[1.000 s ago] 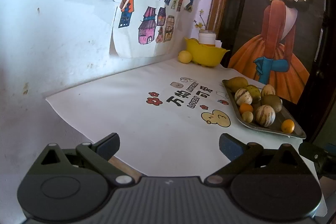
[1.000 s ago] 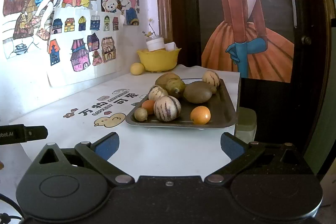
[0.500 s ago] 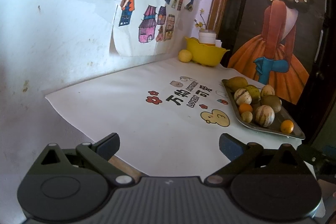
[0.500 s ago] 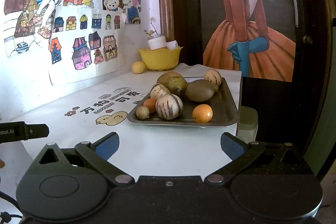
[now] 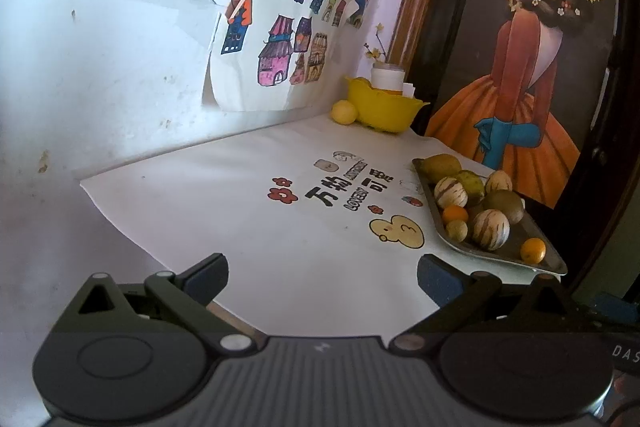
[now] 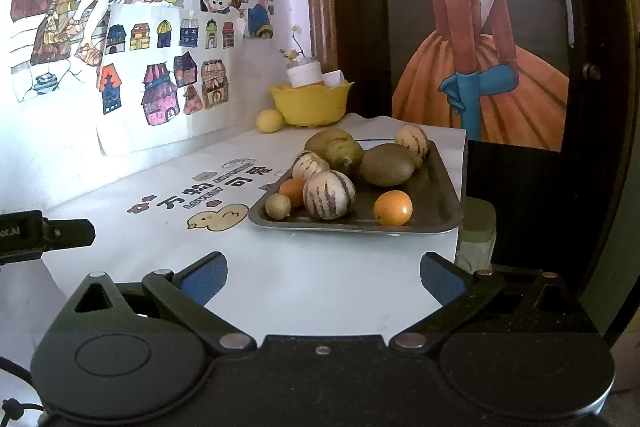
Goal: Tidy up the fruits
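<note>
A dark metal tray (image 6: 436, 187) (image 5: 540, 243) on the white table cover holds several fruits: striped melons (image 6: 329, 194) (image 5: 491, 229), a brown kiwi (image 6: 386, 164), oranges (image 6: 393, 207) (image 5: 533, 250), a green pear (image 6: 343, 155). A lone yellow fruit (image 6: 269, 121) (image 5: 344, 112) lies by the yellow bowl (image 6: 310, 103) (image 5: 382, 109) at the back. My right gripper (image 6: 323, 277) is open and empty, short of the tray's near edge. My left gripper (image 5: 322, 277) is open and empty over the table's front corner, left of the tray.
The white printed cover (image 5: 248, 195) spreads left of the tray. Children's drawings (image 6: 160, 79) hang on the wall at left. A dark door with a poster (image 6: 480, 67) stands behind. A white cup (image 6: 306, 73) sits in the bowl. The table edge drops off right of the tray.
My right gripper has edged closer to the tray, which looks larger now. My left gripper has shifted slightly; both stay open.
</note>
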`<act>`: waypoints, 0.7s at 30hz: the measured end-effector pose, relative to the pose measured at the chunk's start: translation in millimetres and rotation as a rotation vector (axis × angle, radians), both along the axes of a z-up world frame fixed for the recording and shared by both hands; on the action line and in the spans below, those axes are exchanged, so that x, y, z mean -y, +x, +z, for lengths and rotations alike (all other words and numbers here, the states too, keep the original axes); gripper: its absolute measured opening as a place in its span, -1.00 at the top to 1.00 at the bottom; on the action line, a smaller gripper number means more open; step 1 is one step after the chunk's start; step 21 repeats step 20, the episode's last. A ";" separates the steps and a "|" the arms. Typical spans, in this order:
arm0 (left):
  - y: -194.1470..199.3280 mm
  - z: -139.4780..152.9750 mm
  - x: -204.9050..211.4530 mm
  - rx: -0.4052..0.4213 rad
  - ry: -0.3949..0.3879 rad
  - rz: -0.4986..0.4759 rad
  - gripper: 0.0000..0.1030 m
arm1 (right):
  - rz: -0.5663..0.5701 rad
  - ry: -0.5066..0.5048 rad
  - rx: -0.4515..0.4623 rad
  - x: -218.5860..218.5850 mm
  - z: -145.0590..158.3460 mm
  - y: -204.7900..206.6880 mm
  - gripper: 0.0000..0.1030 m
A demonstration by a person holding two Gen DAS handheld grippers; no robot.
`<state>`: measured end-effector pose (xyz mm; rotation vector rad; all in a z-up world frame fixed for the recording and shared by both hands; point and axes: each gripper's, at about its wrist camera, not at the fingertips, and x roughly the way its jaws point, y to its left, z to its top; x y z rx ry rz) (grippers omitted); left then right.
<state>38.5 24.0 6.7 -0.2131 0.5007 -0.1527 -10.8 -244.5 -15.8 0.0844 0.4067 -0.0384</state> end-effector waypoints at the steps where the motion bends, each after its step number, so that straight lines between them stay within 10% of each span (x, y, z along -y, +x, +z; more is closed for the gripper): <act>1: -0.1 -0.4 0.0 -0.001 -0.002 0.000 -0.99 | 0.001 -0.001 0.000 0.0 0.3 0.2 -0.99; 21: -1.6 -3.0 4.1 -0.006 0.000 -0.018 -0.99 | 0.013 -0.003 -0.012 -0.6 0.1 0.7 -0.99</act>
